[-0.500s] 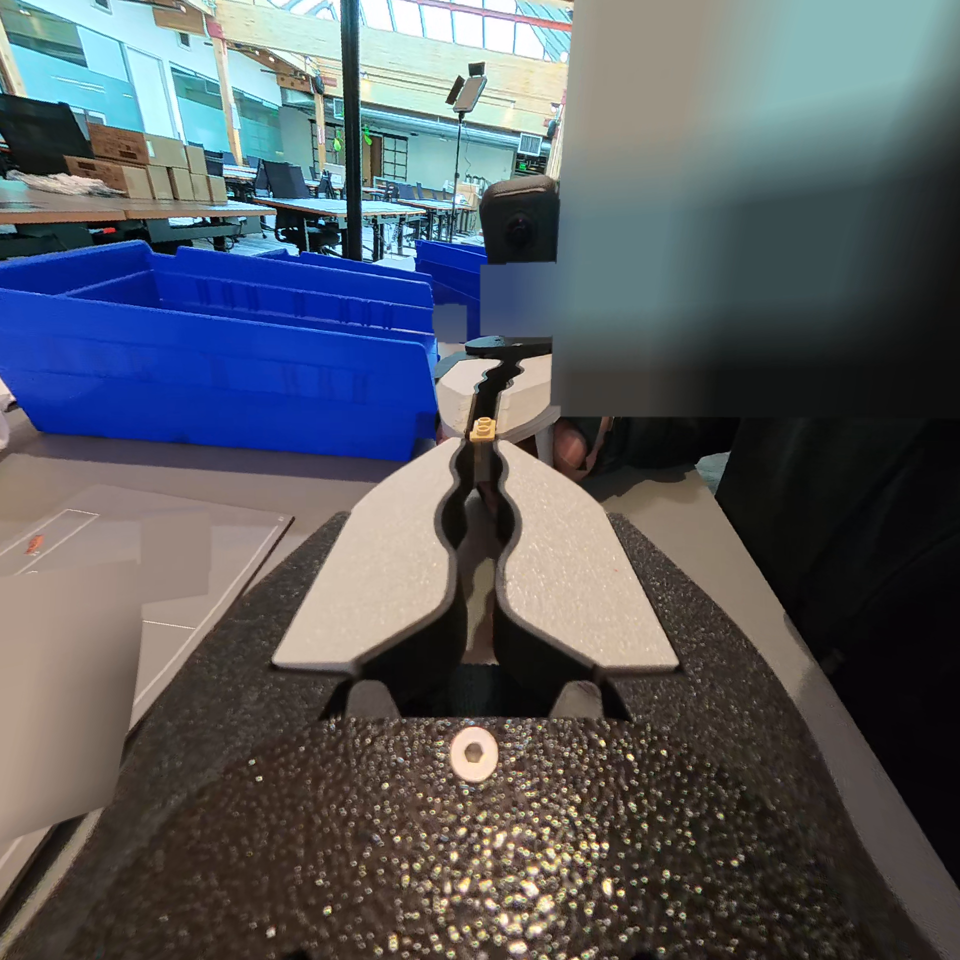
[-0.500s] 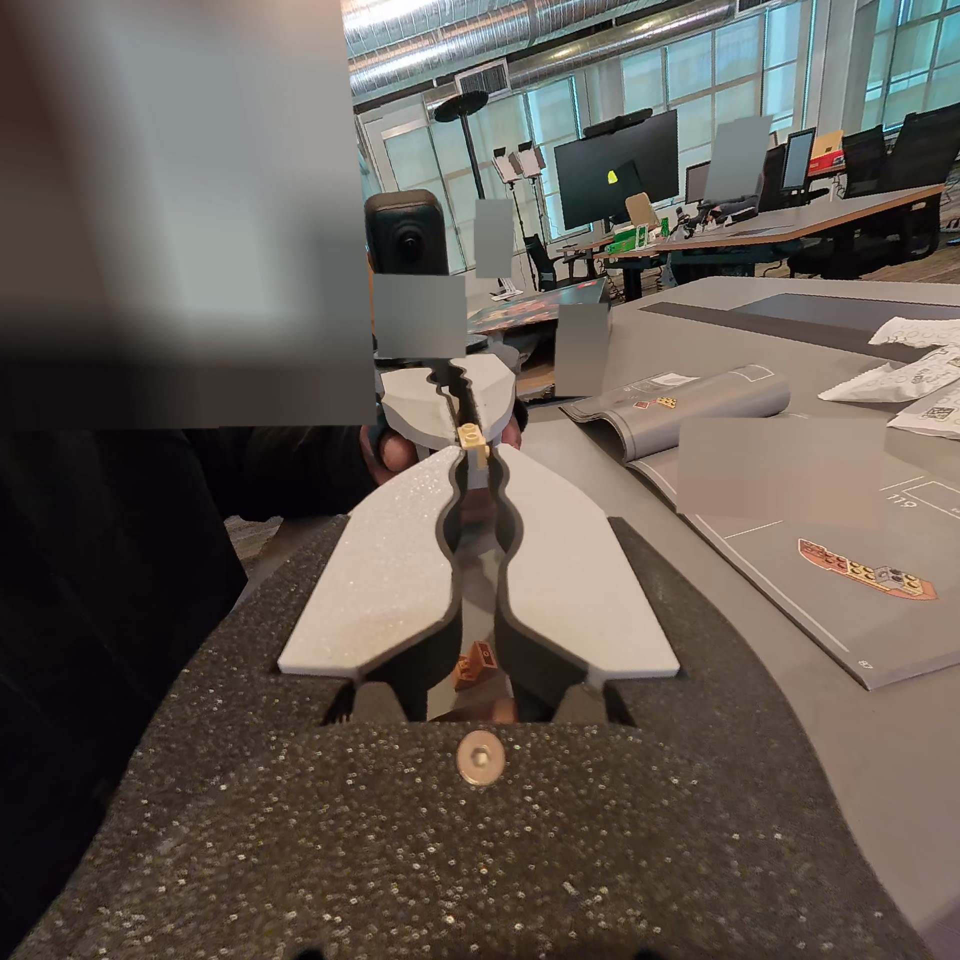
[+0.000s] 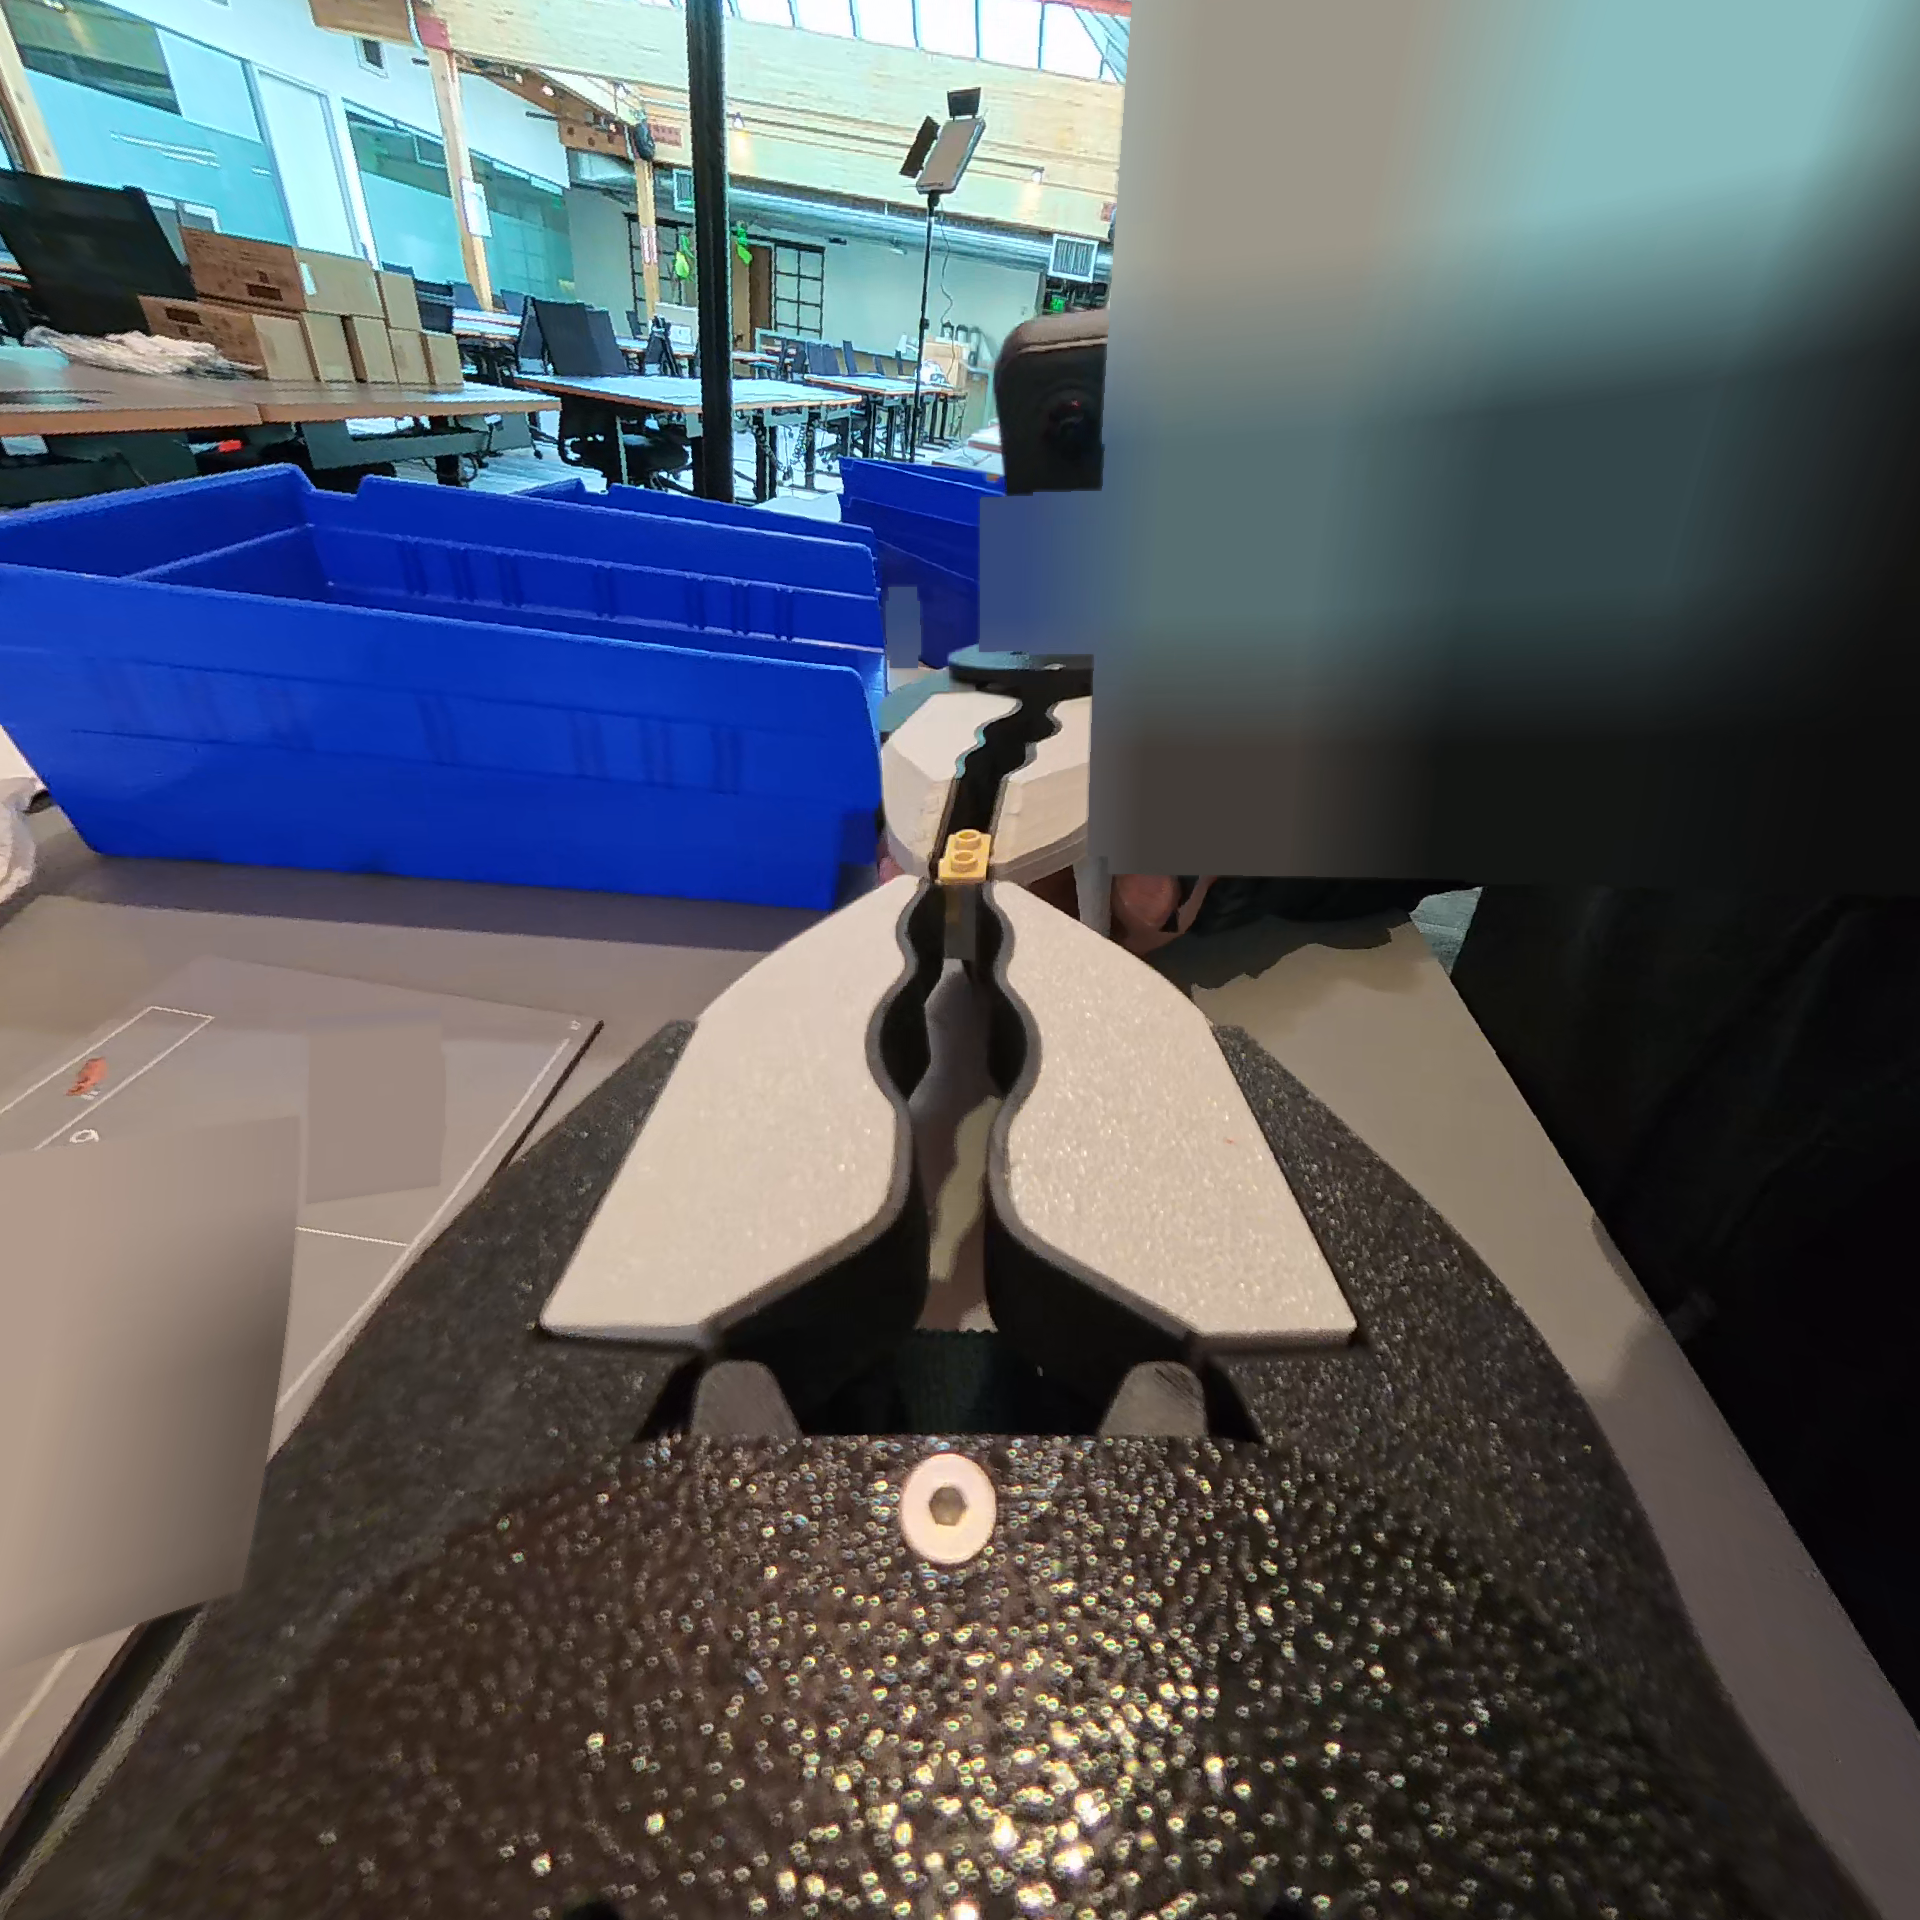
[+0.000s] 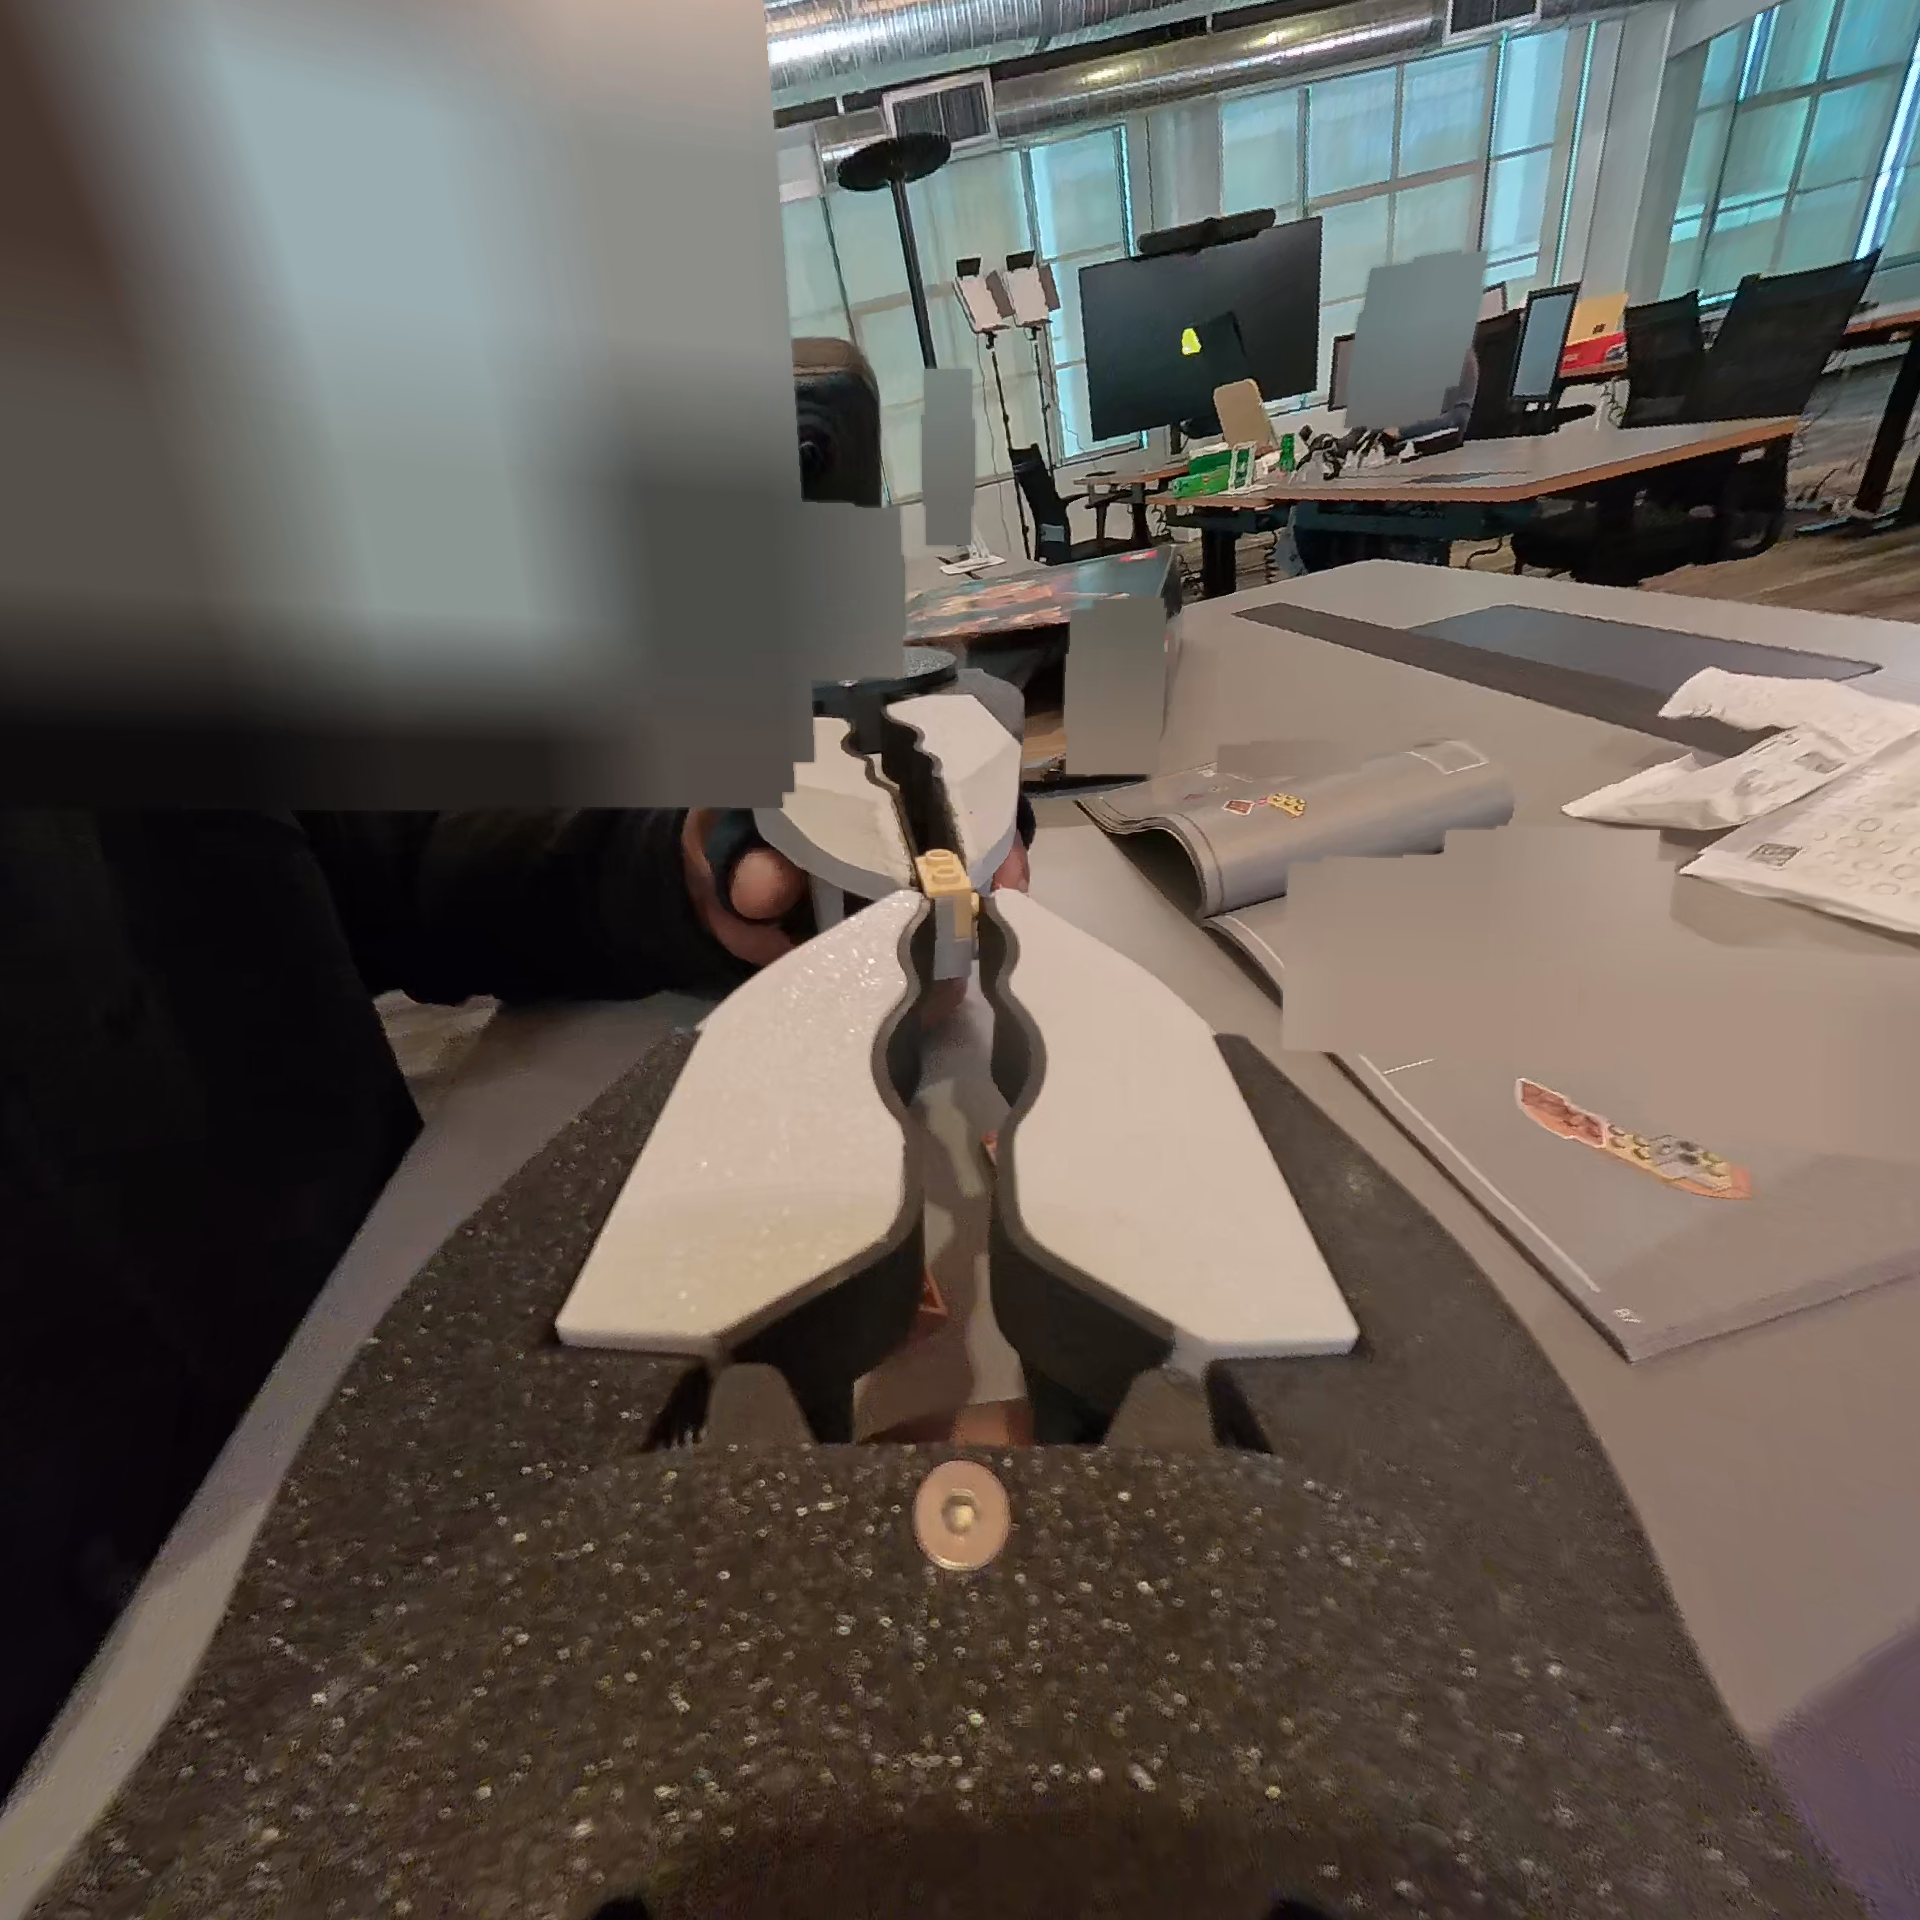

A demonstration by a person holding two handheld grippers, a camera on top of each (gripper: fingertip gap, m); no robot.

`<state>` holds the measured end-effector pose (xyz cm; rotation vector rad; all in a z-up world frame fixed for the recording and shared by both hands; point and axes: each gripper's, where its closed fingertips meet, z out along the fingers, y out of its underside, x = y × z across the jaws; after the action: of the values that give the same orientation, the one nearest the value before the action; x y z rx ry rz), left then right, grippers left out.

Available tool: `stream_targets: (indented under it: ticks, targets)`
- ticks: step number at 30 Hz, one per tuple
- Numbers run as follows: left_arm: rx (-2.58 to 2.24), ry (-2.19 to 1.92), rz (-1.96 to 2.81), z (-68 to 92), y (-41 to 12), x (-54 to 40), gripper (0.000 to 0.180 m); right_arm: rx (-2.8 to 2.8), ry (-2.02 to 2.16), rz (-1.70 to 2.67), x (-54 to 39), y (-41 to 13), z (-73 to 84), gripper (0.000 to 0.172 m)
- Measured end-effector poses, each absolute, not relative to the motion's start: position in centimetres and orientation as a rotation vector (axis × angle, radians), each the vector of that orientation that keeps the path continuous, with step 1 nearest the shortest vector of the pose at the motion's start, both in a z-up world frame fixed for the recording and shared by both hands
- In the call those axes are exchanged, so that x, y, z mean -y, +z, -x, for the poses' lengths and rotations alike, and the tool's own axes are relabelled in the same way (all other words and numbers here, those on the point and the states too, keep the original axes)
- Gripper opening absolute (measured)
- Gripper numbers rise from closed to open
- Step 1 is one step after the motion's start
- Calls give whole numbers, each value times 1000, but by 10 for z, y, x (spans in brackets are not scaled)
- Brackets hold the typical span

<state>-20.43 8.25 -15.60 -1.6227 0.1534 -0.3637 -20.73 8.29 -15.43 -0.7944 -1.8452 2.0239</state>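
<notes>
Held above the grey table (image 4: 1558, 1558), the left gripper (image 3: 961, 894) and right gripper (image 4: 951, 914) meet tip to tip, both clamped on a small, probably light, rigid tan-and-grey plastic brick assembly (image 4: 945, 883), best pinched on flat sides.

Along my table's (image 3: 1382, 1091) far edge stand blue bins (image 3: 436, 727); an open booklet (image 4: 1558, 1039) lies toward its right side, white paper bags (image 4: 1787, 790) past it.

Bins (image 3: 436, 727) stand at the tabletop's (image 3: 1351, 1091) far left. An open booklet (image 4: 1558, 1039) lies right, paper sheets (image 4: 1818, 831) behind it.
</notes>
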Motion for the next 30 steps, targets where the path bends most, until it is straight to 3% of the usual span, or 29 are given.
stream_targets:
  ticks: [3,7,19,26,30]
  targets:
    - [-107,-408,1617,208,-158,-83,22,1820,1971,748,-88,-151,208,7]
    - [-91,-490,1642,206,-162,-83,26,1801,1851,642,-95,-148,209,7]
    - [-351,-146,1690,192,-170,-86,12,1882,1832,520,-78,-157,198,8]
    - [-459,235,1785,220,-182,-83,11,1980,1761,696,-84,-171,209,23]
    - [-653,558,1879,232,-202,-81,12,2049,1713,876,-84,-181,213,21]
